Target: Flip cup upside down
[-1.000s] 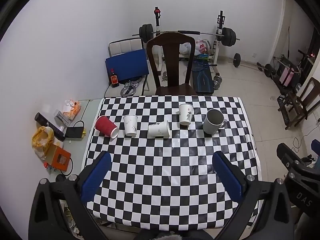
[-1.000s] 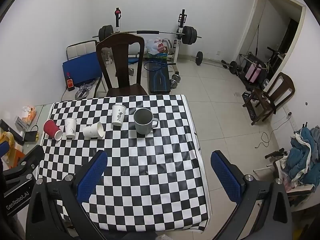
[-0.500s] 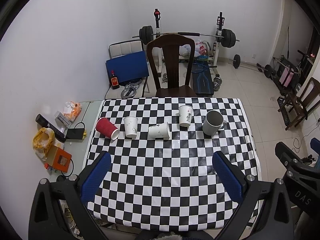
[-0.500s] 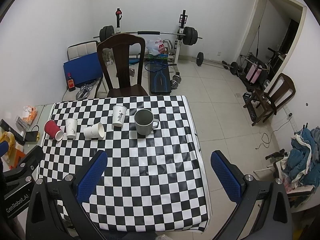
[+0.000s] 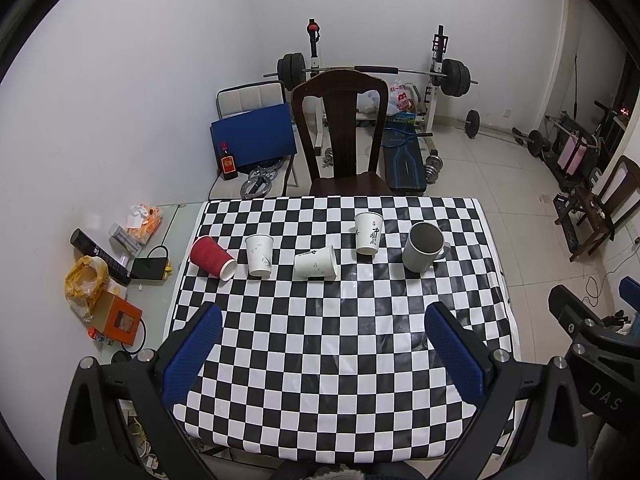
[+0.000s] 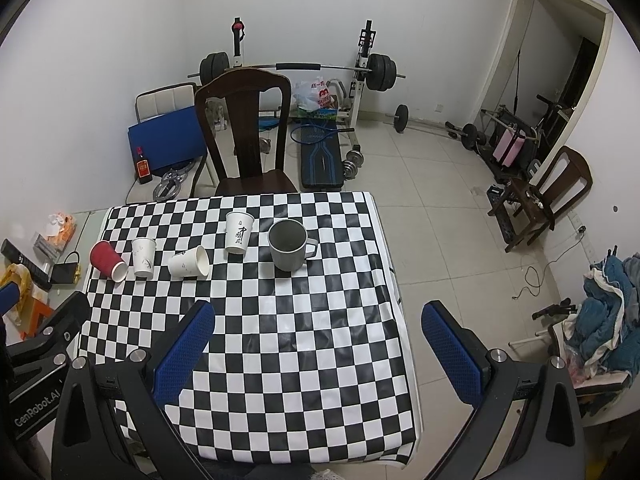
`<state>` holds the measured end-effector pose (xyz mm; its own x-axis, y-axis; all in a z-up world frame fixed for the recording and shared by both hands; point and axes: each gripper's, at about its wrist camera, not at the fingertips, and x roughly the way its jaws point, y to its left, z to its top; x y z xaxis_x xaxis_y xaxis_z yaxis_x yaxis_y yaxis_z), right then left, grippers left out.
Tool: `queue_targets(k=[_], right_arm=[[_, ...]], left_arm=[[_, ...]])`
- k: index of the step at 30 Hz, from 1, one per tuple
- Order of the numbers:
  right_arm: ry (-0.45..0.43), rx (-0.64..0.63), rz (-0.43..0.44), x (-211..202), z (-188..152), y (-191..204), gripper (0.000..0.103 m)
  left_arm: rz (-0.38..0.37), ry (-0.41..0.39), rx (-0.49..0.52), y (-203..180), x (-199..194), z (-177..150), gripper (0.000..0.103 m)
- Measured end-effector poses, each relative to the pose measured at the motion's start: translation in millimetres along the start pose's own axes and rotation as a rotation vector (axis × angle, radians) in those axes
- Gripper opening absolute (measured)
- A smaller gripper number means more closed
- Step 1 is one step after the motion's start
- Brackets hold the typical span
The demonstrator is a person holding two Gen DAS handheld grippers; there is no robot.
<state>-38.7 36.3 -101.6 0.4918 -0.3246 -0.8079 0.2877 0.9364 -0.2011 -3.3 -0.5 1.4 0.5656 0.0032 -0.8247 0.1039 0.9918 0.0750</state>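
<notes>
Both the left gripper (image 5: 320, 344) and right gripper (image 6: 318, 340) gape wide, holding nothing; five cups (image 5: 316, 266) sit well beyond the jaws; fingertips cut off below.

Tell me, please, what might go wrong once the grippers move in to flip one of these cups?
1. The cups stand close in a row: fingers reaching for the upright white cup could knock the red cup lying beside it.
2. The tipped white cup lies on its side and may roll when touched.
3. The grey mug looks heavier, and its handle could catch during a turn.
</notes>
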Motion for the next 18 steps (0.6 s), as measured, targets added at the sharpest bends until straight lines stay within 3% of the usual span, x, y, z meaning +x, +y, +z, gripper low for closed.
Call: queue_targets(k=[18], right_arm=[[-0.005,0.003,0.003,-1.1,1.2,-1.7,0.103]], left_arm=[[-0.001,-0.002,0.0,-2.4,-2.3,3.1,0.103]])
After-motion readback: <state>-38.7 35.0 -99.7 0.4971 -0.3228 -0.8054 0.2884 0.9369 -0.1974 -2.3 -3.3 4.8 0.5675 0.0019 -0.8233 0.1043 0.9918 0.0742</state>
